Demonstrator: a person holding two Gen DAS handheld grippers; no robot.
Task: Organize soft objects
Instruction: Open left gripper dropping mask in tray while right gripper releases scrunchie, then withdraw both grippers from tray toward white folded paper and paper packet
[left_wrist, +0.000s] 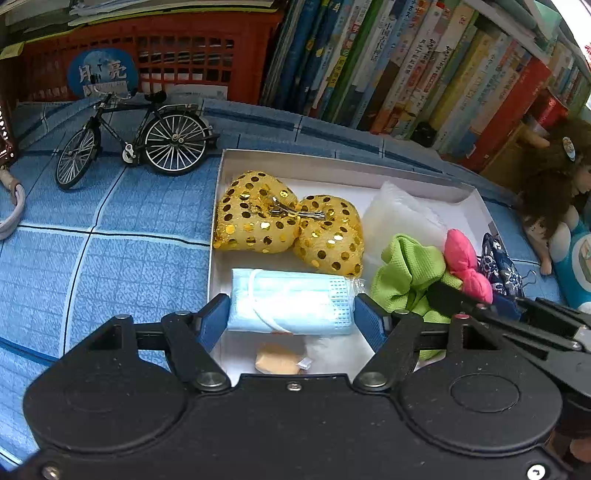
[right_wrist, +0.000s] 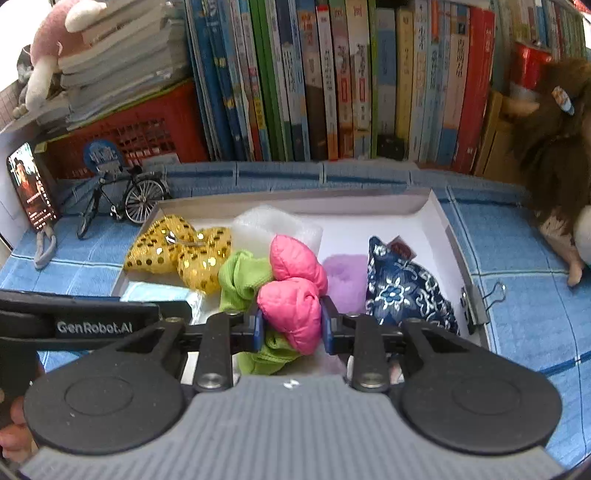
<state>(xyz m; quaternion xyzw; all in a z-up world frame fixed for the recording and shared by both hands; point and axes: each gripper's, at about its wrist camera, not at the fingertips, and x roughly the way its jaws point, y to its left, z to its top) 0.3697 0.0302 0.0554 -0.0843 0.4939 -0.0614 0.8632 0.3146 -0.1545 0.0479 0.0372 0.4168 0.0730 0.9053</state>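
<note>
Left wrist view, left to right. Model bicycle upper left, standing on the blue checked cloth. White shallow box fills centre frame. Inside it: gold sequinned hearts at upper left of the box, pale blue face mask below them.

Left gripper, lower centre: jaws partly apart, blue pads pressed against both ends of the face mask, which spans the gap.

Right of the mask: green cloth, then the pink cushion.

Right wrist view. Right gripper, lower centre: jaws narrow, clamped on the pink cushion, above the green cloth. Further right in the box: purple fluffy piece, then a navy floral pouch. Binder clip on the box's right wall.
</note>
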